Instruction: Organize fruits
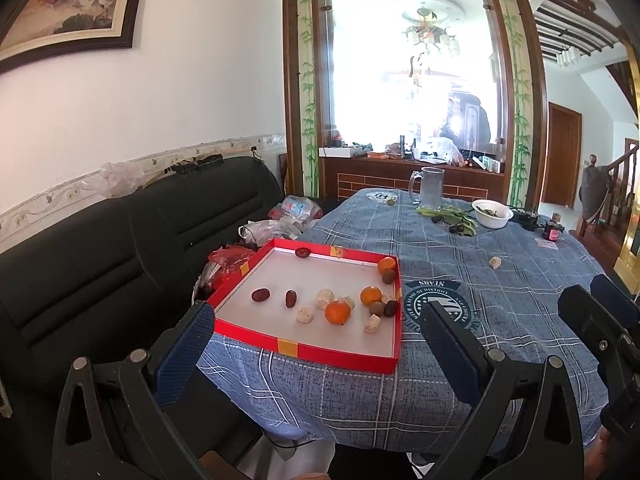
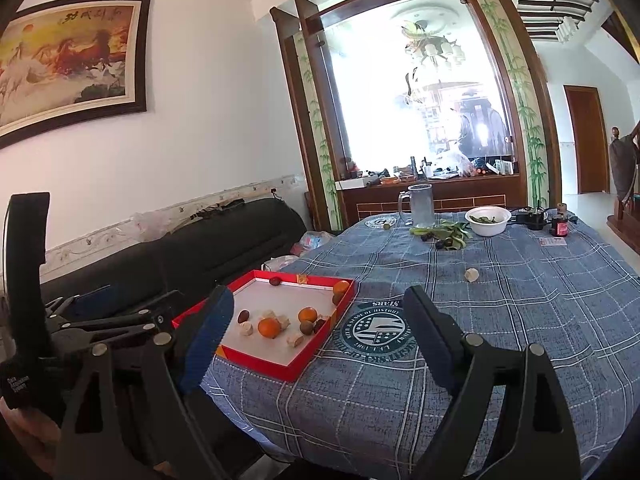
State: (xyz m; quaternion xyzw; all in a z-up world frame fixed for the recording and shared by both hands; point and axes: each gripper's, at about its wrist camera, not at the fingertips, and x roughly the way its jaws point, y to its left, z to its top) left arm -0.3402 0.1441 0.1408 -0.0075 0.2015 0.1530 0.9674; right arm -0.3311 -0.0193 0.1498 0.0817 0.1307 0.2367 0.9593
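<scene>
red tray of fruits on table, ahead of both | left gripper spread, empty | right gripper spread, empty, tray ahead-left

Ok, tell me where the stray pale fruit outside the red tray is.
The pale fruit lies alone on the blue tablecloth, right of the red tray, nearer than the white bowl.
</scene>
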